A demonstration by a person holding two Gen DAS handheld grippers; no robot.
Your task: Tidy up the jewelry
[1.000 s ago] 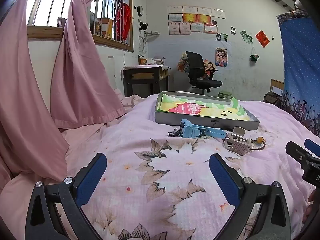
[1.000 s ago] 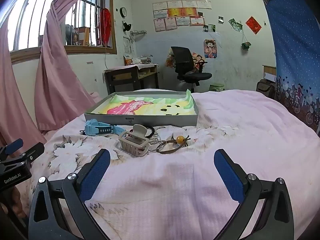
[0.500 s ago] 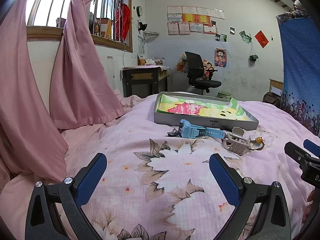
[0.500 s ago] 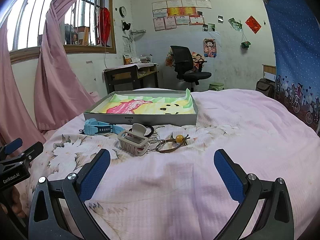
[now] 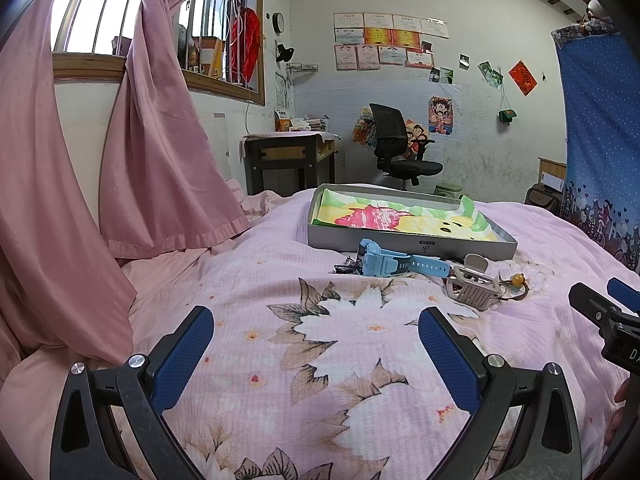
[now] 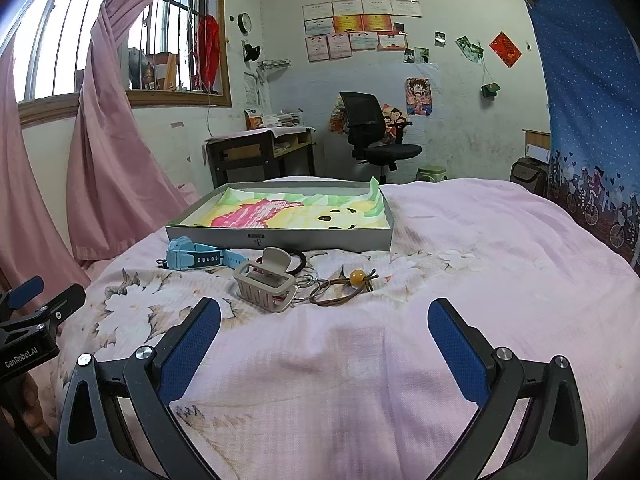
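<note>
On the pink floral bedspread (image 5: 320,344), as the left wrist camera sees it, the left gripper (image 5: 316,332) hovers with its blue-padded fingers (image 5: 182,354) spread wide and nothing between them. Ahead lies a grey box (image 5: 400,240) lined with a bright cartoon paper; a small dark label on its front wall is too small to read. Touching that wall sits a light blue watch (image 5: 384,262), and to its right a beige hair claw (image 5: 472,286), then a brown cord with an amber bead (image 5: 518,279). The right gripper (image 5: 608,312) enters at the right edge, its lettering cut off. Pink curtains (image 5: 152,152) hang close on the left, below a barred window; a desk (image 5: 288,156) and black office chair (image 5: 396,152) stand by the far wall under rows of certificates, unreadable. Bare bedspread stretches between gripper and jewelry.

From the right wrist camera, the right gripper (image 6: 324,320) is likewise released, jaws wide apart over plain pink cloth. The hair claw (image 6: 264,284) lies just ahead, left of centre, with metal rings (image 6: 308,282) and the beaded cord (image 6: 352,284) touching beside it, a black hair tie (image 6: 298,260) behind, and the watch (image 6: 196,258) further left. The box (image 6: 280,236) sits behind them all. At the left edge the left gripper (image 6: 36,312) shows the print "GenRobot.AI". A blue patterned cloth (image 6: 592,120) hangs at right; the bed's right half lies open.
</note>
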